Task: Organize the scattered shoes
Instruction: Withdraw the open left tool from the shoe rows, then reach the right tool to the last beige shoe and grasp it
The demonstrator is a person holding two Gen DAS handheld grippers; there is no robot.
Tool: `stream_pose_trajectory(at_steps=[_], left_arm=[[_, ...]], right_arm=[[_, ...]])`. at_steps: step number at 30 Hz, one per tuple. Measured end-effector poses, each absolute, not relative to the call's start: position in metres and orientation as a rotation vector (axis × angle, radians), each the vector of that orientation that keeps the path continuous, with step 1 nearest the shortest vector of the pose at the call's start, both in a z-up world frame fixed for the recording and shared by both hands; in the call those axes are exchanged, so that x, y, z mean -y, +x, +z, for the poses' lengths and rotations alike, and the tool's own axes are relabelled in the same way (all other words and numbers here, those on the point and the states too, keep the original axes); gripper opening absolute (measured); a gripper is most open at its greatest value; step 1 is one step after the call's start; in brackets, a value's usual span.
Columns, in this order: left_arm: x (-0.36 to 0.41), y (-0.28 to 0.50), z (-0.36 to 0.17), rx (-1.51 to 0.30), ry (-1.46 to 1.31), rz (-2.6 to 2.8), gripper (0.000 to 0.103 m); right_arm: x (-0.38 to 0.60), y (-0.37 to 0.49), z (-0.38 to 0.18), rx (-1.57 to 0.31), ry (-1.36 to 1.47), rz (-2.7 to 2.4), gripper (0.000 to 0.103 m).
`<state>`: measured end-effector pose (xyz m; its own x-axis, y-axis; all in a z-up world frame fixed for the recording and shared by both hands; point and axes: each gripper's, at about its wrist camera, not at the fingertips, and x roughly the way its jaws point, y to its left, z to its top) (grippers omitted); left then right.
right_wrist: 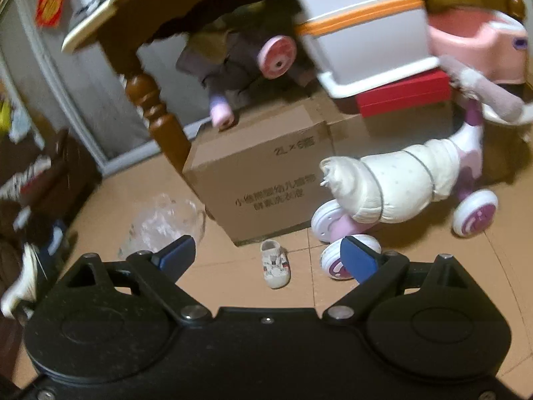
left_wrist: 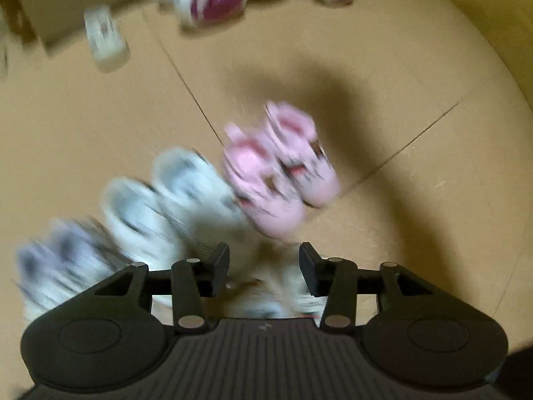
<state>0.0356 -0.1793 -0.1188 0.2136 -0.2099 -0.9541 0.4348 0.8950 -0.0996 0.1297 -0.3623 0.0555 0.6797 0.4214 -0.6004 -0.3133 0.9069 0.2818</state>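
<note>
In the blurred left wrist view, small shoes stand in a row on the floor: a pink pair (left_wrist: 279,170), a white pair (left_wrist: 166,200) and a lilac shoe (left_wrist: 60,260). My left gripper (left_wrist: 265,263) is open, its fingers either side of a white shoe (left_wrist: 276,290) just below them; whether it touches is unclear. A lone white shoe (left_wrist: 105,38) lies far off by a box. In the right wrist view my right gripper (right_wrist: 266,255) is open and empty, above the floor, with that lone white shoe (right_wrist: 274,263) ahead between its fingers.
A cardboard box (right_wrist: 266,180) stands behind the lone shoe. A ride-on toy with purple wheels (right_wrist: 399,193) is to its right. Crumpled clear plastic (right_wrist: 163,223) lies left. A wooden table leg (right_wrist: 156,113), storage bins (right_wrist: 366,26) and dark clutter (right_wrist: 30,200) surround the floor.
</note>
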Motion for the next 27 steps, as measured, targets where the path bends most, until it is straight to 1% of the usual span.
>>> stream_pose_trajectory(at_steps=[1,3,6,7,9,11,14,15,17,18,21,22,23,24,27], left_arm=[[0.173,0.037,-0.111,-1.273,0.236,-0.451,0.045],[0.137,0.042,-0.087,-1.269,0.332,-0.449,0.044],[0.104,0.049,-0.07,-1.271,0.406,-0.433,0.045],[0.082,0.054,-0.056,-1.28,0.442,-0.432,0.045],[0.064,0.058,-0.042,-1.279,0.459,-0.438,0.048],[0.046,0.064,-0.03,-1.255,0.421,-0.475,0.048],[0.019,0.078,-0.01,-1.217,0.217,-0.515,0.048],[0.019,0.082,-0.007,-1.208,0.203,-0.534,0.048],[0.025,0.088,-0.003,-1.177,0.213,-0.575,0.05],[0.028,0.091,0.0,-1.161,0.218,-0.596,0.054],[0.031,0.105,-0.007,-1.186,0.238,-0.628,0.055],[0.03,0.107,-0.011,-1.203,0.235,-0.632,0.055],[0.031,0.109,-0.015,-1.222,0.246,-0.639,0.055],[0.032,0.11,-0.021,-1.242,0.259,-0.648,0.055],[0.035,0.11,-0.05,-1.315,0.426,-0.658,0.055]], right_arm=[[0.354,0.133,0.047,-0.733,0.138,0.415,0.103],[0.338,0.138,0.03,-0.774,0.093,0.416,0.103],[0.318,0.149,0.004,-0.855,0.04,0.432,0.103],[0.308,0.155,-0.006,-0.883,0.01,0.437,0.103],[0.286,0.167,-0.024,-0.928,-0.051,0.439,0.103],[0.269,0.181,-0.042,-0.958,-0.078,0.412,0.103],[0.254,0.213,-0.074,-1.025,-0.045,0.379,0.102],[0.251,0.225,-0.085,-1.048,-0.029,0.371,0.101],[0.246,0.248,-0.103,-1.073,0.011,0.348,0.1],[0.245,0.258,-0.111,-1.075,0.039,0.351,0.1],[0.242,0.288,-0.139,-1.086,0.108,0.356,0.097],[0.241,0.295,-0.147,-1.097,0.11,0.352,0.095],[0.239,0.301,-0.154,-1.108,0.111,0.349,0.088],[0.238,0.311,-0.162,-1.113,0.112,0.347,0.085],[0.232,0.341,-0.184,-1.124,0.115,0.342,0.082]])
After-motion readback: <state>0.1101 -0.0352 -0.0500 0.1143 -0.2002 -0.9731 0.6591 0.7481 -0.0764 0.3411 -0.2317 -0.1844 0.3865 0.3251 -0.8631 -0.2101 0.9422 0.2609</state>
